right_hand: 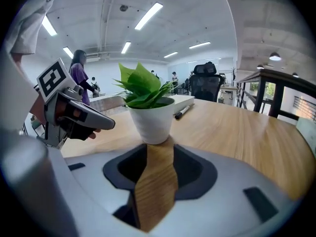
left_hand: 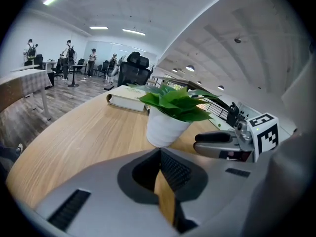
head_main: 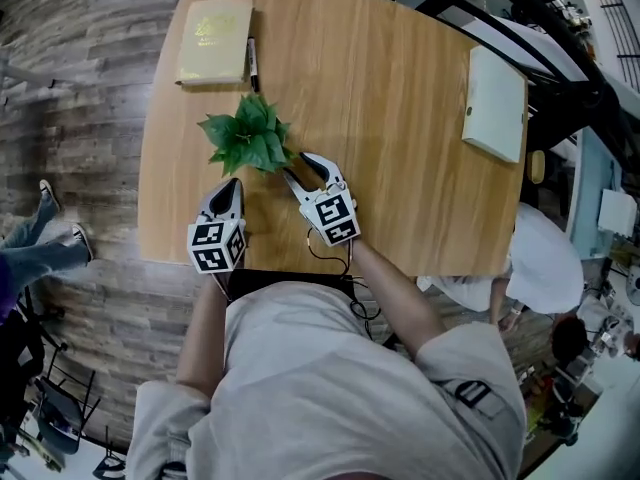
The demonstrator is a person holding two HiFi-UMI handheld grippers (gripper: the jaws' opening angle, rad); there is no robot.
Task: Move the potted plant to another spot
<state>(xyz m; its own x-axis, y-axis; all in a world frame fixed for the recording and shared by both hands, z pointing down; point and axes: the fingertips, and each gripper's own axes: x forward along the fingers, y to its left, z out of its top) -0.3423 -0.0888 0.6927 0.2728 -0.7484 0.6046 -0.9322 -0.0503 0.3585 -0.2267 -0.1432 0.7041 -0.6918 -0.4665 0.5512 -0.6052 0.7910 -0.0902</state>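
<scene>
A: Where is the potted plant [head_main: 247,138]?
B: On the surface [head_main: 400,128], left of centre in the head view, just before the right gripper [right_hand: 157,151] (jaws half apart, nothing gripped). The left gripper [left_hand: 159,156] is closed, empty.

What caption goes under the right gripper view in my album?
Right gripper, jaws apart, faces a small potted plant on the wooden table, left gripper close beside.

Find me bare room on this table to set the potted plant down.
Free: the table's middle, between marker and white book, and its near edge right of the right gripper. Crowded: the tan book's corner, and the potted plant beside the left gripper.
</scene>
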